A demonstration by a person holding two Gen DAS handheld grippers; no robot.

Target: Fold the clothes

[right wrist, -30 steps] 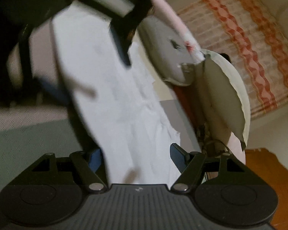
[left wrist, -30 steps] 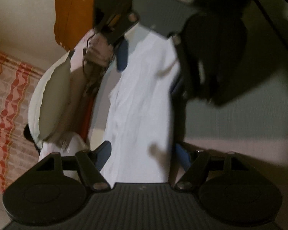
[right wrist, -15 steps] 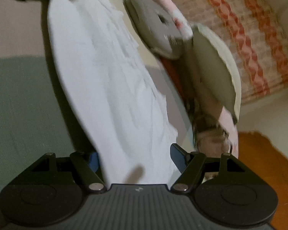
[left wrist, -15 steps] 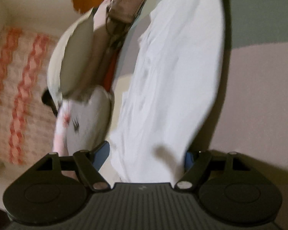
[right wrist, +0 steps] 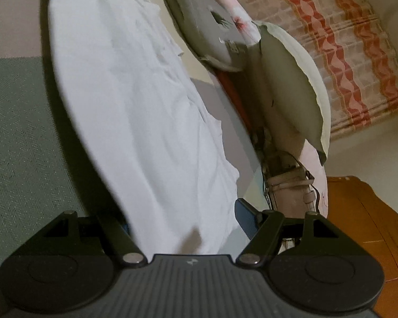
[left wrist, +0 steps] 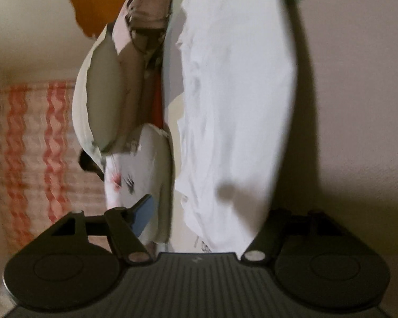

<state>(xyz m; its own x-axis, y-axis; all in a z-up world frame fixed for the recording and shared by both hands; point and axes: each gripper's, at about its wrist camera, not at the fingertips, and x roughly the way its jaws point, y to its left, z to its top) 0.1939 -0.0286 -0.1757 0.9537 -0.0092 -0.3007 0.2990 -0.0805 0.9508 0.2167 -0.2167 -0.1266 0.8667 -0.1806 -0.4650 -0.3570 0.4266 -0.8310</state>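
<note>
A white garment (left wrist: pixel 233 100) stretches away from my left gripper (left wrist: pixel 204 212) over the pale pink sheet and throws a dark shadow to its right. Its near end passes between the open fingers. The left blue pad (left wrist: pixel 143 212) stands clear of the cloth, and the right finger is hidden behind it. In the right wrist view the same white garment (right wrist: pixel 135 100) runs from the top left down into my right gripper (right wrist: pixel 185 222). That gripper's jaws are also apart, with the right blue pad (right wrist: pixel 245 218) beside the cloth's edge. Neither gripper shows in the other's view.
Grey-green pillows (right wrist: pixel 289 87) and a flowered cushion (right wrist: pixel 212 26) lie beside the garment, with a beige strapped bag (right wrist: pixel 289 190) next to them. An orange wooden panel (right wrist: pixel 363 225) and an orange-patterned cloth (right wrist: pixel 339 47) lie beyond. The bed cover is grey-green (right wrist: pixel 18 132) and pink.
Both views have swung along the garment. The opposite gripper, seen at the top a second ago, has left both views. More of the white cloth's length now shows.
</note>
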